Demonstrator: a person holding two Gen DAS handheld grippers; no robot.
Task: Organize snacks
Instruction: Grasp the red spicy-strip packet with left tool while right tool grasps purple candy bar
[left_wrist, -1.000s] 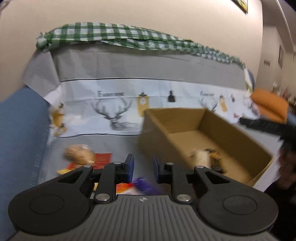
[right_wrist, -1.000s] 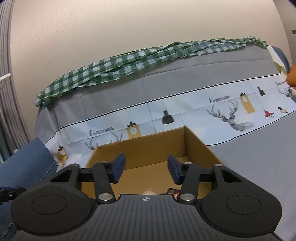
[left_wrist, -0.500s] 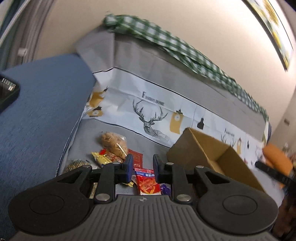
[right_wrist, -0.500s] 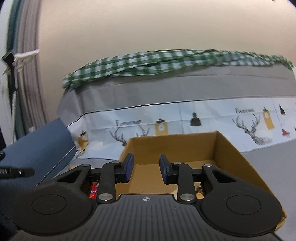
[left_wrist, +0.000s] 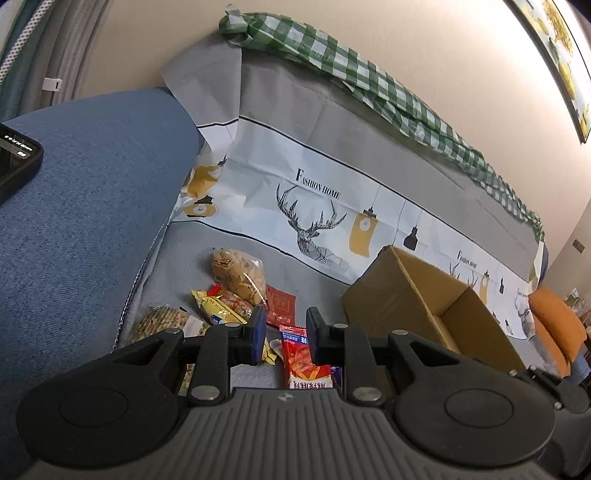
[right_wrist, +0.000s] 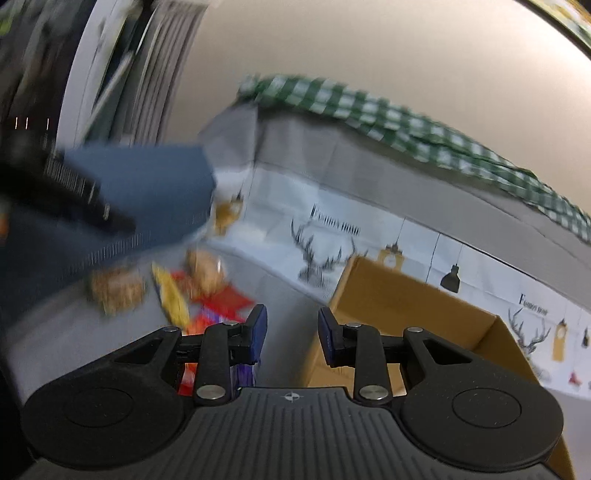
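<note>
Left hand-held gripper (left_wrist: 284, 334): matt black plastic body, ribbed grey top, bright metal pivot screws, blue pads. Right hand-held gripper (right_wrist: 290, 332): same make. Cardboard box (left_wrist: 439, 314), right: plain brown, matt, unprinted. Snack packets (left_wrist: 236, 295), near left: glossy crinkled film, clear on the biscuit bag (left_wrist: 240, 275). Sofa cover (left_wrist: 332, 206): smooth printed cloth, grey and white. Blue armrest (left_wrist: 85, 206): coarse woven fabric. Green checked cloth (left_wrist: 351, 70): thin, rumpled.

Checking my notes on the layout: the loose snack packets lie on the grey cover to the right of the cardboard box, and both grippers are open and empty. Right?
Not quite. The left wrist view shows the snack packets on the grey cover to the left of the cardboard box, not the right. Left gripper and right gripper are open and empty.
</note>
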